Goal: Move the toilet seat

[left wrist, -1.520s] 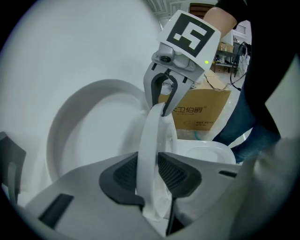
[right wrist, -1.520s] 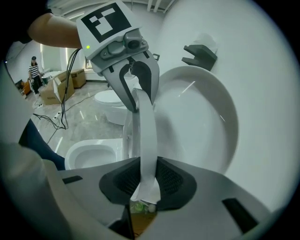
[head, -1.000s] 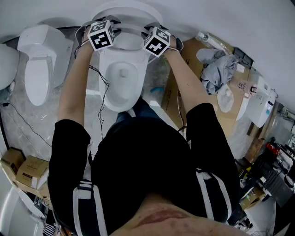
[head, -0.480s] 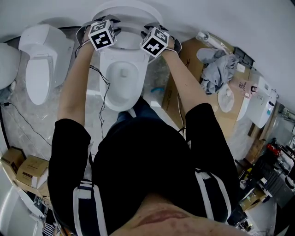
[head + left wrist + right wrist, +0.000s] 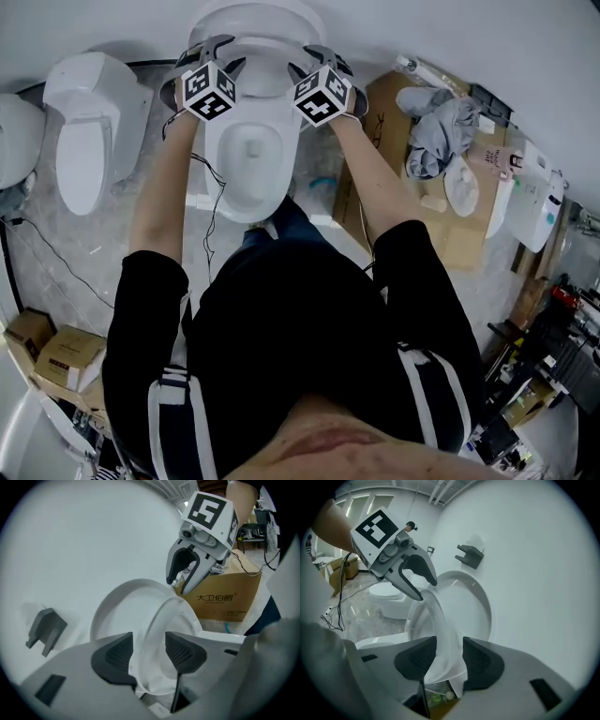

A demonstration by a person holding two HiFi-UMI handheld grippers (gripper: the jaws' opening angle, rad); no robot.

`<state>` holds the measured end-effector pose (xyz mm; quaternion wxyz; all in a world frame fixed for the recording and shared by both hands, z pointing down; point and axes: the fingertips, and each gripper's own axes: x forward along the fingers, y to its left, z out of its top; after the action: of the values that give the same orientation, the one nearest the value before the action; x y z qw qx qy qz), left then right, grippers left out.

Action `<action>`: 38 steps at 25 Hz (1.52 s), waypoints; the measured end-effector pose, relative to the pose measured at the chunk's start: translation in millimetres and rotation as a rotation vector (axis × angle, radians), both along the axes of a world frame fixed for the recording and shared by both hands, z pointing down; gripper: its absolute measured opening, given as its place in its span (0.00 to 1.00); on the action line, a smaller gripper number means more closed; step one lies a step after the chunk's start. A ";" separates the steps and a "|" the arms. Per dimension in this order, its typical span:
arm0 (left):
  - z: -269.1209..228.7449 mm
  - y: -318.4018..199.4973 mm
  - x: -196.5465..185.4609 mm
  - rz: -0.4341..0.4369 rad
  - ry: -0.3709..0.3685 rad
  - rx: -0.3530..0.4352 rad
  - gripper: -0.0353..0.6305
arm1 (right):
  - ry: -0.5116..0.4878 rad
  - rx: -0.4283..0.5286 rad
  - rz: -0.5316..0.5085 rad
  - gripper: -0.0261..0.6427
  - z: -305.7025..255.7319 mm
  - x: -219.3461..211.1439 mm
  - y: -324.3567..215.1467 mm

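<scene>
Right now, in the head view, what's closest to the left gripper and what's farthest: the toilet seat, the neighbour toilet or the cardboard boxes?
1. toilet seat: between the jaws of the left gripper, which have just been opening.
2. neighbour toilet: on the floor, off to the left.
3. cardboard boxes: lower left corner, farthest.

White plastic toilet seat rim between just-opened jaws of left gripper and right gripper; white oval lid behind. Second white ceramic toilet left of left gripper, brown cardboard box right of right gripper.
</scene>
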<state>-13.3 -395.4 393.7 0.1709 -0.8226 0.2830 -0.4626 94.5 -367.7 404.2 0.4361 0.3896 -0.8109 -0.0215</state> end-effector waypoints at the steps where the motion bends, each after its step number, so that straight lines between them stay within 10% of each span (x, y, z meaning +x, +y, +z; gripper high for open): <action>1: -5.9 6.0 -0.4 -0.009 0.022 0.009 0.38 | -0.012 0.014 0.015 0.32 -5.0 1.0 5.8; 9: -55.3 72.5 -5.7 -0.095 0.269 0.064 0.07 | -0.209 0.122 0.175 0.13 -59.0 -0.5 63.6; 38: -173.1 319.9 -45.5 -0.273 0.790 0.191 0.06 | -0.650 0.389 0.411 0.07 -166.6 -2.4 314.3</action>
<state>-58.8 -75.6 220.6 0.0620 -0.8720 0.4747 -0.1023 92.2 -53.4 237.6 0.0716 0.6044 -0.7926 0.0371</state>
